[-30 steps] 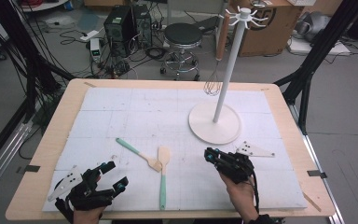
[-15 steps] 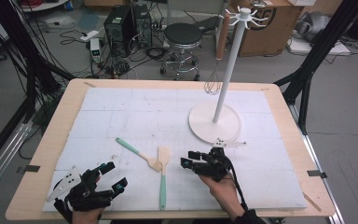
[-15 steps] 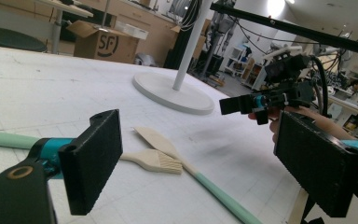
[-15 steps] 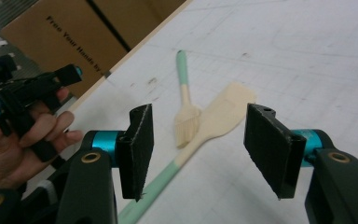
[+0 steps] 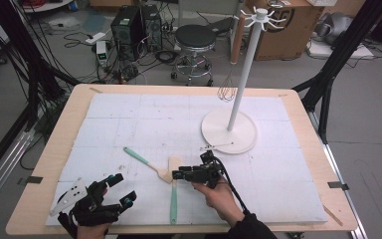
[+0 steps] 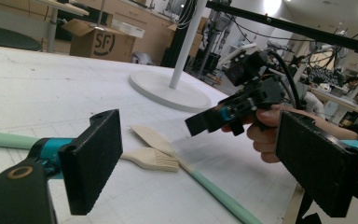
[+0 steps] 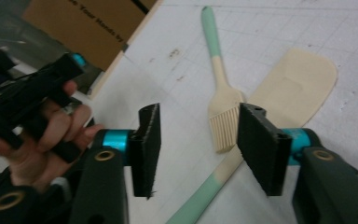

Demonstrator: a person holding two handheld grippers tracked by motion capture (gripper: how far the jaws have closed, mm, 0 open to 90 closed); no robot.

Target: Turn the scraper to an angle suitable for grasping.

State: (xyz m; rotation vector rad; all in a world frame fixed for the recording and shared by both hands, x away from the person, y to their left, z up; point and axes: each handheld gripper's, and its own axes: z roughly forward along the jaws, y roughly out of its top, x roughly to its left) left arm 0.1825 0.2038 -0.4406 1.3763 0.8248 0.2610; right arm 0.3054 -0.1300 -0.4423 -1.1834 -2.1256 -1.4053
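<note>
The silicone spatula lies flat near the front of the white mat, its cream blade touching the bristles of the pastry brush on its left. Your right gripper hovers just beside that blade, jaws half apart and just now closing, nothing between them. Your left gripper rests wide and empty at the front-left edge

1. The right gripper is now farther left across the table, away from the white stand's base.
2. It now hangs just beside the spatula and brush.
3. Its jaws have just been closing, nothing gripped between them.
</note>
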